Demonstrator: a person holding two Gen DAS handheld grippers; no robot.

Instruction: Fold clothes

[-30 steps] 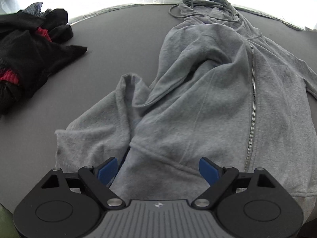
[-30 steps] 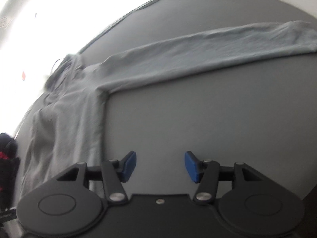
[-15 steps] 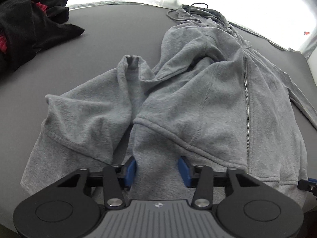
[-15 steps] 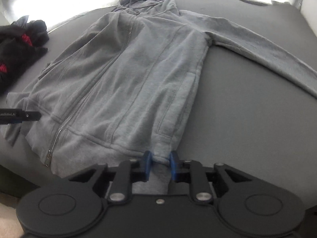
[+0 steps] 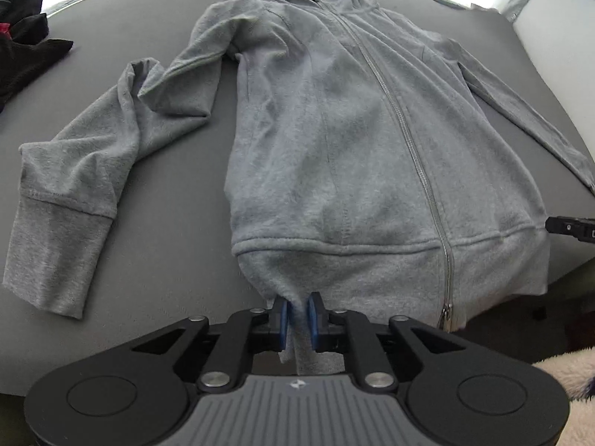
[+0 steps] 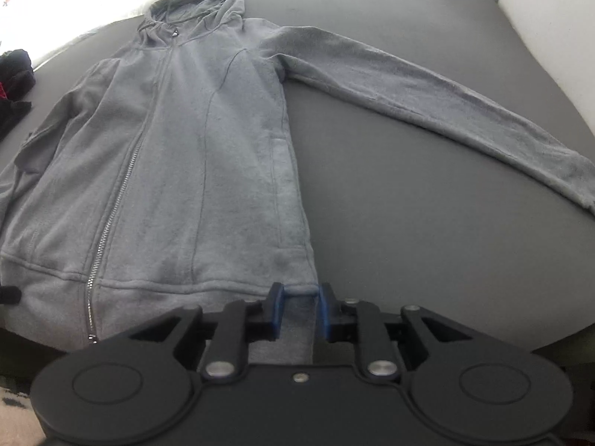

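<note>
On the dark grey table (image 5: pixel 156 267), seen from the left wrist, a grey zip hoodie (image 5: pixel 334 141) lies front up, hood at the far edge, hem pulled toward the near edge. The left gripper (image 5: pixel 296 314) pinches the hem's corner, blue pads pressed onto a fold of fabric that hangs down between them. One sleeve (image 5: pixel 78 171) lies bent and crumpled beside the body. A heap of black clothes (image 5: pixel 26 48) sits at the far left. The tip of the other tool pokes in at the right edge, by the hem.

From the right wrist, the right gripper (image 6: pixel 299 308) holds the hem's opposite corner, its pads close around the cloth with a slightly wider gap. The other sleeve (image 6: pixel 438 107) stretches out straight across the table, away from the body. The zip (image 6: pixel 122 186) is closed.
</note>
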